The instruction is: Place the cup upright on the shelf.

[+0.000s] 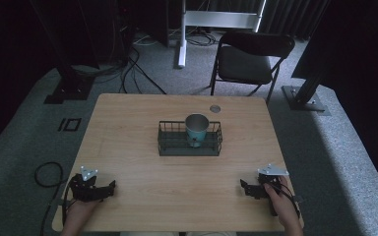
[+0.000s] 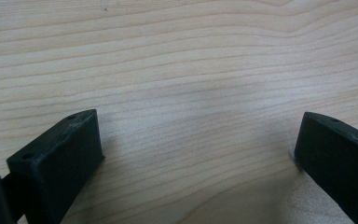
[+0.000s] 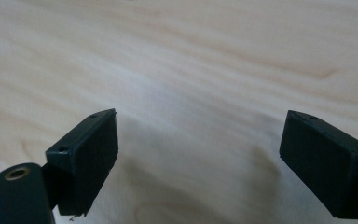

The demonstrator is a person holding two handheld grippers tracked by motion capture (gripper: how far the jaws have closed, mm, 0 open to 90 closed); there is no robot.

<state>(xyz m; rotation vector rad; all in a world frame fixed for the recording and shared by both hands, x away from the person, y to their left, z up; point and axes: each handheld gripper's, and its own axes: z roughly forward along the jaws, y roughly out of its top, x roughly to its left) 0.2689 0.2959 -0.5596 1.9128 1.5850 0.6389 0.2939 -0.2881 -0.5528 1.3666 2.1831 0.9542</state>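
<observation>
We looked down on a light wooden table, and right in its middle sat a dark wire basket. Inside the basket stood a teal metal cup, upright, mouth open to the ceiling, a touch right of the basket's centre. A small round grey disc was set into the tabletop just beyond the basket, toward the far edge.

Down at the near edge we had both tools parked low. The left gripper rested at the near left corner, held by the left hand, its grey plate on top. The right gripper sat at the near right corner in the right hand, pointing inward. Both were well apart from the basket.

In the left gripper view the left gripper had its jaws spread wide, with bare wood grain between them. Same story in the right gripper view: the right gripper had its jaws wide apart over bare tabletop.

Beyond the table, a black folding chair stood on the grey carpet.
</observation>
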